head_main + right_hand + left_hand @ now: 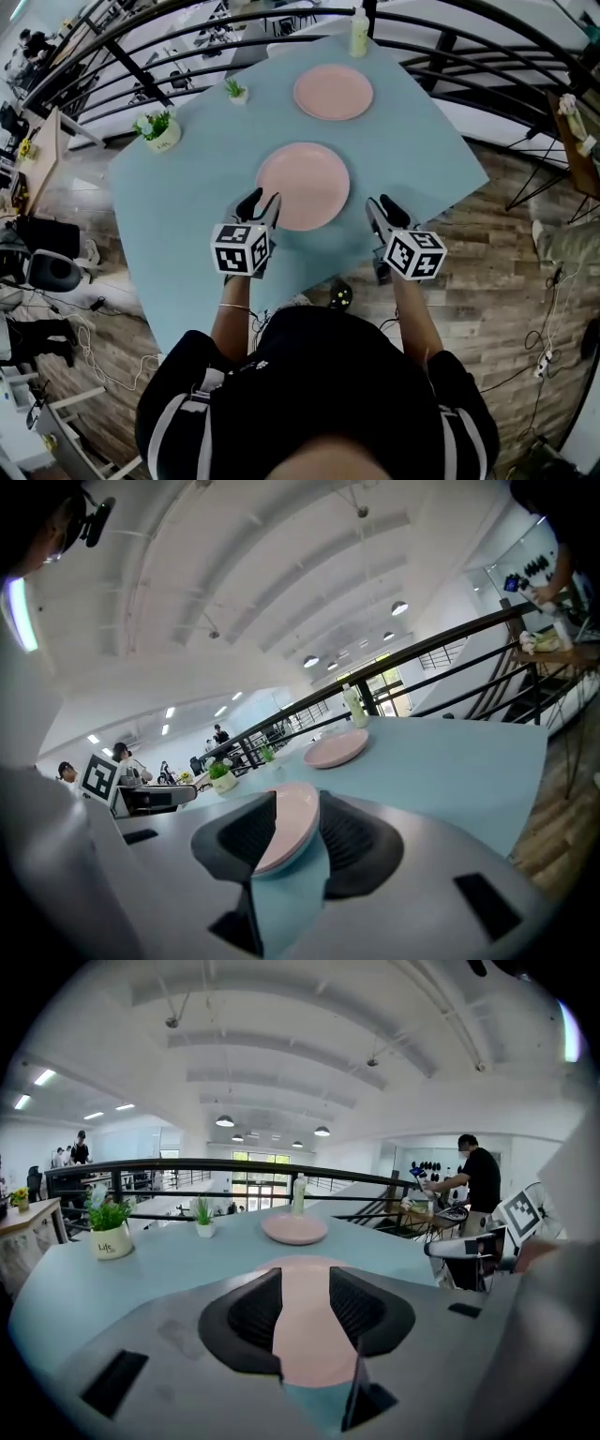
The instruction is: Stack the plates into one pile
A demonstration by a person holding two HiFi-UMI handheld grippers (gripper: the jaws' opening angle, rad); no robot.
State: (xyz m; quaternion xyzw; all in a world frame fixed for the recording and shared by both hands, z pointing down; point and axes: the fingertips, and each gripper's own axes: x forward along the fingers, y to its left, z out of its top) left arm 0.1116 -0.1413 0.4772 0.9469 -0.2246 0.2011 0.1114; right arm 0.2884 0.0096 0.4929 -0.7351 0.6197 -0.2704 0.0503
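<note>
Hovering at the near-left rim of the near plate [303, 184], the left gripper [263, 205] has its jaws spread, and its own view shows the pink plate filling the gap between them. I cannot tell whether a jaw touches the rim, and nothing is clamped. The right gripper [382, 212] is also wide open and holds nothing. It sits just off the near-right side of that plate, over bare blue tablecloth [187, 187] and clear of the rim.

Neither plate has been lifted, so by the look of it stacking has not begun. The far plate [333, 92] lies flat beyond the near plate, on the side away from the person and a little to the right, well apart from it. A bottle [359, 33] stands farther off on that same side.

The coming move likely turns on this: the near plate lies directly ahead of the left gripper, which is the closer of the two. Being round, the plate offers no preferred axis, only a thin rim low against the cloth. A jaw would probably have to slip under that edge before closing. The plate would then travel away from the person to land on the far one.
</note>
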